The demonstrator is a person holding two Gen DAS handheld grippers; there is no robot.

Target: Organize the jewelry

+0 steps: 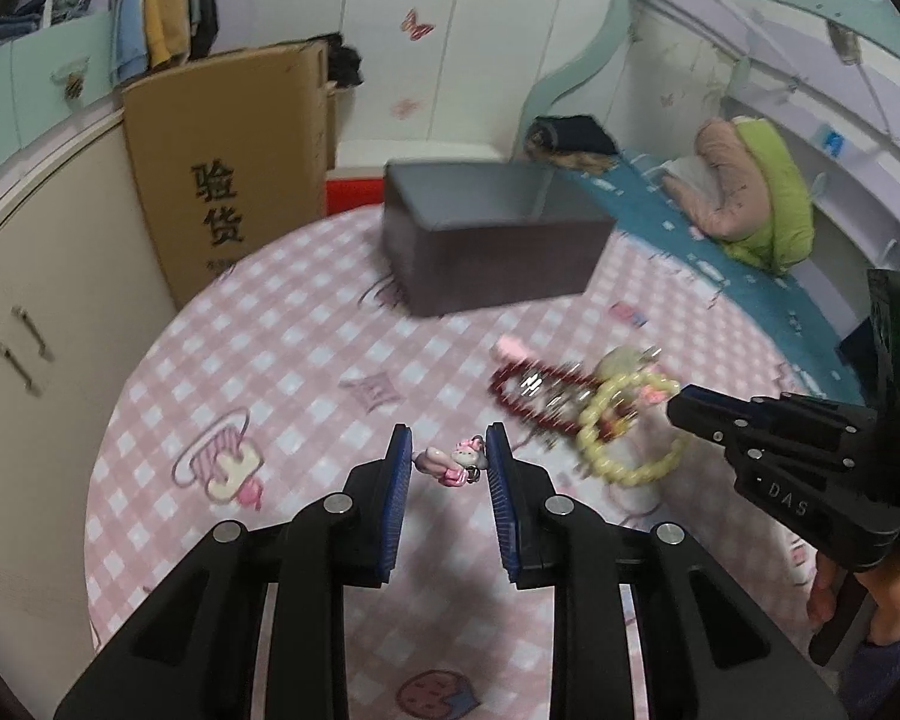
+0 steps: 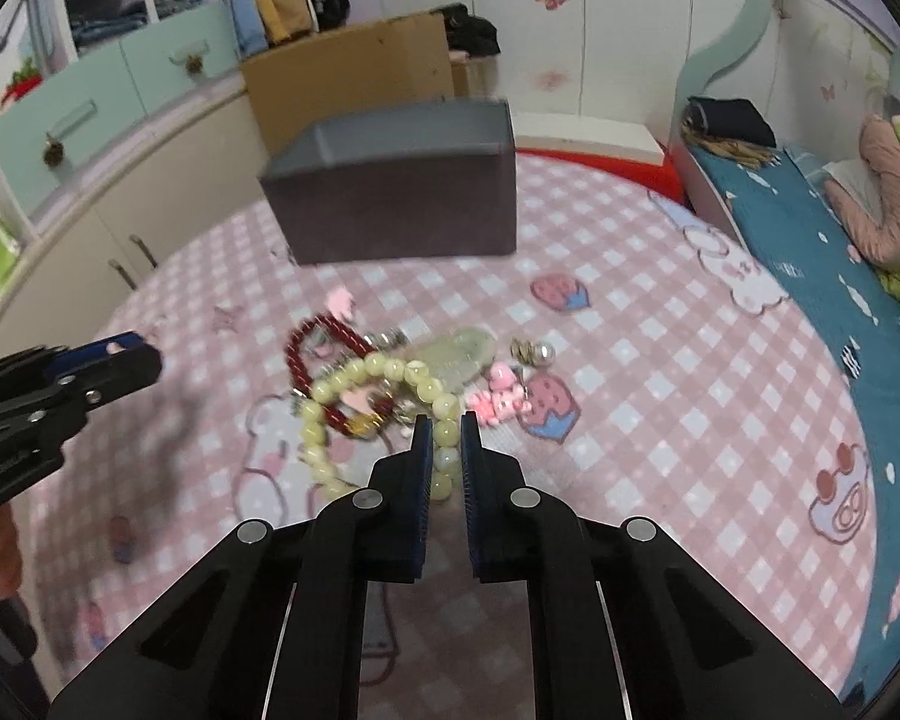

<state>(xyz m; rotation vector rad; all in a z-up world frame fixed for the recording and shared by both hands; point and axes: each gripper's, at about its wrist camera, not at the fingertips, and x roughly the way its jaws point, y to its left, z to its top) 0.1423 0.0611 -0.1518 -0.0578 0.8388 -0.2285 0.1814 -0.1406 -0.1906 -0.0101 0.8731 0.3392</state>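
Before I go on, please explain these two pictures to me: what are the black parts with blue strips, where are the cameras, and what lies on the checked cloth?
There is no robot. A person holds one hand tool in each hand, and each tool carries a camera that looks forward along its two black fingers with blue pads.

The left camera shows the left gripper with a small pink charm between its fingers; whether they press it, I cannot tell. The right gripper enters from the side.

The right camera shows the right gripper closed around a pale yellow-green bead bracelet.

On the pink checked tablecloth lies a jewelry pile with a dark red bead bracelet. Behind stands an open dark box.
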